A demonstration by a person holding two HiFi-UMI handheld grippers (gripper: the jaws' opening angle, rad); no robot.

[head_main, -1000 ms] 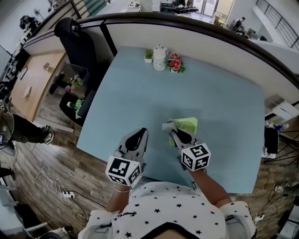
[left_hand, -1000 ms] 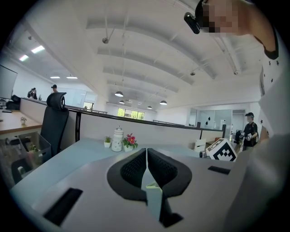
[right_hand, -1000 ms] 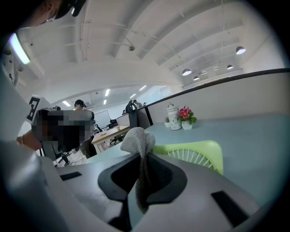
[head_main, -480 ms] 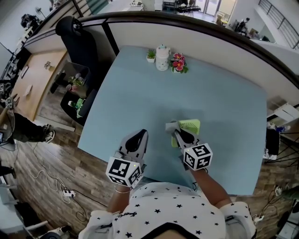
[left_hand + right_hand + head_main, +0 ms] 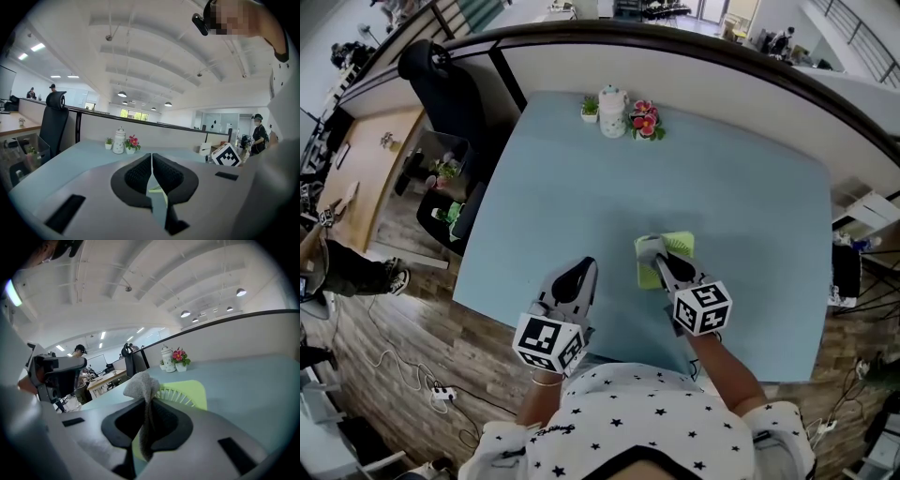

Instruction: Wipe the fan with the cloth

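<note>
A flat lime-green fan (image 5: 672,251) (image 5: 190,393) lies on the light blue table (image 5: 750,206). My right gripper (image 5: 659,263) (image 5: 149,405) is shut on a grey cloth (image 5: 648,248) (image 5: 142,385), whose bunched end sticks out past the jaws over the fan's left part. My left gripper (image 5: 577,277) (image 5: 152,169) hovers over the table's near edge, left of the fan, jaws together with nothing between them. A sliver of the green fan (image 5: 156,190) shows low between its jaws.
A white jar (image 5: 611,98), a small potted plant (image 5: 589,110) and a pot of pink flowers (image 5: 643,122) stand at the table's far edge. A black office chair (image 5: 450,89) is off the left side. A partition wall (image 5: 694,66) runs behind the table.
My right gripper has slid the cloth a little farther onto the fan's left part. The left gripper has stayed where it was.
</note>
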